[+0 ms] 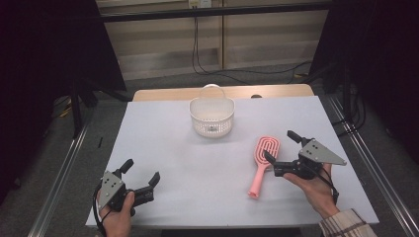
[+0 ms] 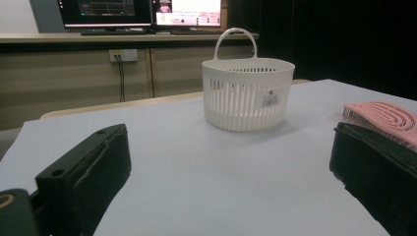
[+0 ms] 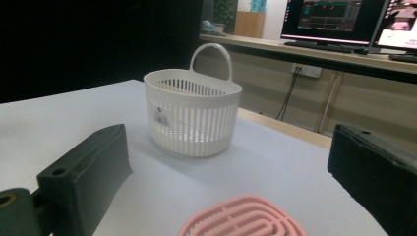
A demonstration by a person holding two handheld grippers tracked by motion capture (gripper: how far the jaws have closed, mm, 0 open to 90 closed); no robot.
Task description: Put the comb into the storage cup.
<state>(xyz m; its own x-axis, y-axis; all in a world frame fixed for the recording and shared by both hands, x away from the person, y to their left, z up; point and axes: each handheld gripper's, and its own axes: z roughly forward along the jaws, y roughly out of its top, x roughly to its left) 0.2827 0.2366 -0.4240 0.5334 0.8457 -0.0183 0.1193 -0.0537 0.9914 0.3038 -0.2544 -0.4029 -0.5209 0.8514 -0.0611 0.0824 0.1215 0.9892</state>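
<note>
A pink hairbrush (image 1: 263, 161) lies flat at the right middle of the white table, its head (image 3: 243, 218) toward the back. A white slotted basket (image 1: 212, 116) with a loop handle stands upright at the back centre; I also see the basket (image 2: 248, 92) (image 3: 192, 112) from both gripper views. My right gripper (image 1: 280, 146) is open, held low just right of the brush head, with its jaws either side of it. My left gripper (image 1: 143, 171) is open at the front left, low over bare table, far from the brush (image 2: 384, 118).
The white table top (image 1: 173, 143) rests on a wooden table whose edge shows at the back. Metal rails run along both sides. Cables hang down the wall behind. Monitors stand on a far counter (image 2: 142, 12).
</note>
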